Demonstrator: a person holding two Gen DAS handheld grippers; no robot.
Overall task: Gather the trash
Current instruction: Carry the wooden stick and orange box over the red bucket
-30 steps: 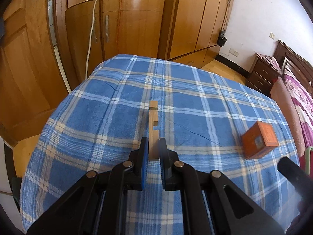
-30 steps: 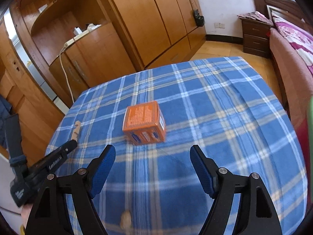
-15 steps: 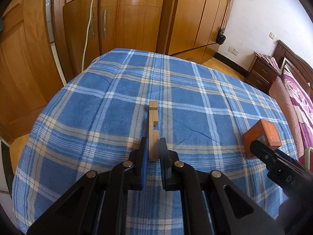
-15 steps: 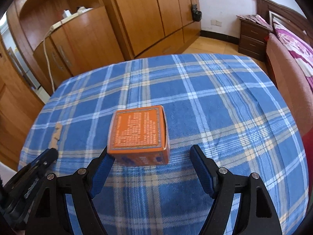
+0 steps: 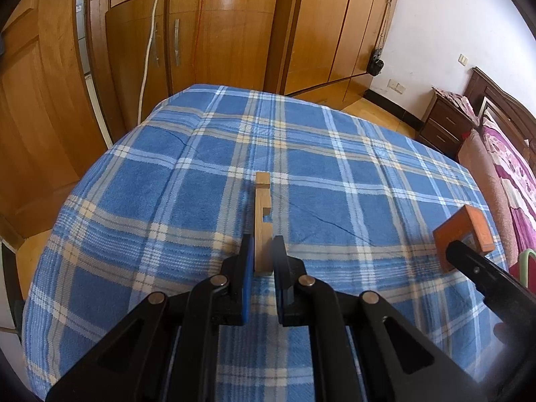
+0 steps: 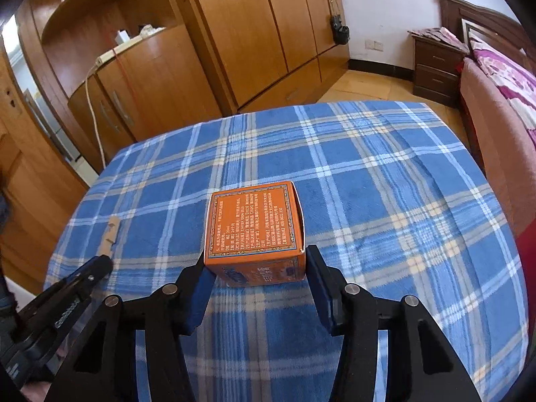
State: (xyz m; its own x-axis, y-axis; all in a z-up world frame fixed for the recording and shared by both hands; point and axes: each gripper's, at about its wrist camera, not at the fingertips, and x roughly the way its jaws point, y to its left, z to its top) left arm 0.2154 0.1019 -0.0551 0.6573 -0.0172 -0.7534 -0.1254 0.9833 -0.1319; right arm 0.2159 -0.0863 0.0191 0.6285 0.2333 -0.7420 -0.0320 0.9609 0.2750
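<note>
My right gripper has its jaws just closing in on the orange carton, both blue pads now touching its near corners; a second ago they stood wide with the carton well ahead. The gripper has come forward and down, pitched steeply toward the cloth. My left gripper is unchanged: jaws clamped on the near end of the notched wooden block, which sticks out away from me over the cloth, gripper angled down the same as before. The carton sits on the blue plaid tablecloth near its close edge, to the right of the block. Far behind, wooden wardrobes; bed on the right.
</note>
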